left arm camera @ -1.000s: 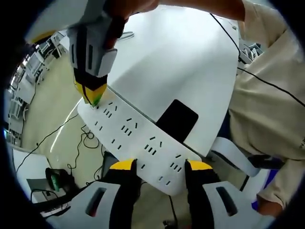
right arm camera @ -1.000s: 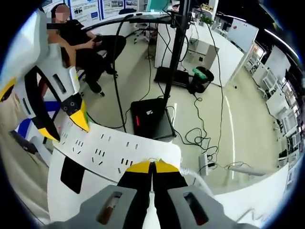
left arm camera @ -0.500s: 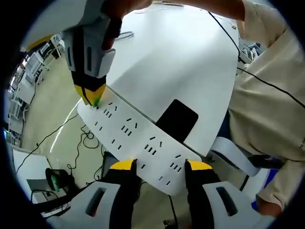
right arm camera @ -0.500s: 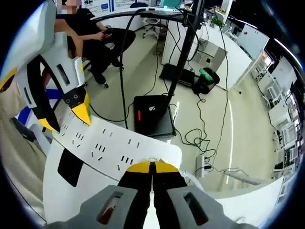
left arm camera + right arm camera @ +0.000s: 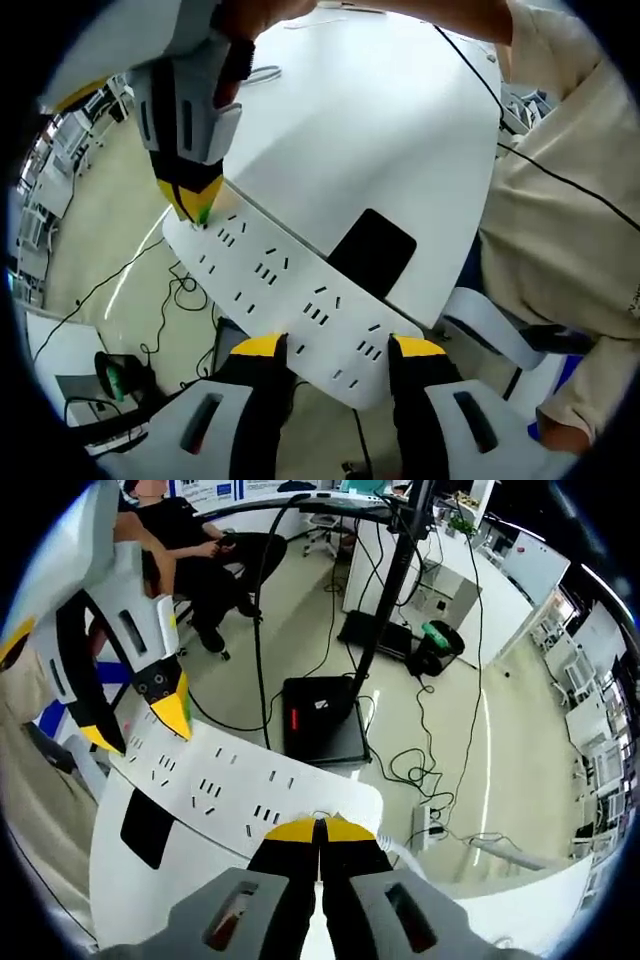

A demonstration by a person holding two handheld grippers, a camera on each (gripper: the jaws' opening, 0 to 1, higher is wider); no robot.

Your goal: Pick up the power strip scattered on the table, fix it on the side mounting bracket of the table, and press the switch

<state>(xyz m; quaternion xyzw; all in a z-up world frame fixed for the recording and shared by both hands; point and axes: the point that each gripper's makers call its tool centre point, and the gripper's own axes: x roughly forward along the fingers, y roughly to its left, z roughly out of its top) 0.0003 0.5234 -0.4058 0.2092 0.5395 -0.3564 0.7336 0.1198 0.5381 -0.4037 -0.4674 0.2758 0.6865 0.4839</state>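
Note:
A long white power strip (image 5: 285,290) lies along the edge of the white table (image 5: 360,120), next to a black patch (image 5: 372,250). My left gripper (image 5: 338,350) has its yellow-tipped jaws on either side of the strip's near end, shut on it. My right gripper (image 5: 192,205) comes in from the upper left, shut, with its tips touching the strip's far end, where a bit of green shows. In the right gripper view the power strip (image 5: 240,790) runs from my shut right gripper (image 5: 320,828) to the left gripper (image 5: 135,730), which clamps its other end.
Below the table edge the floor holds loose cables (image 5: 430,770), a black box (image 5: 320,720) and a dark stand pole (image 5: 385,570). A person sits on a chair (image 5: 190,550) further off. A beige sleeve (image 5: 570,200) is close on the right.
The right gripper view has shifted slightly. Both grippers and the power strip hold their places.

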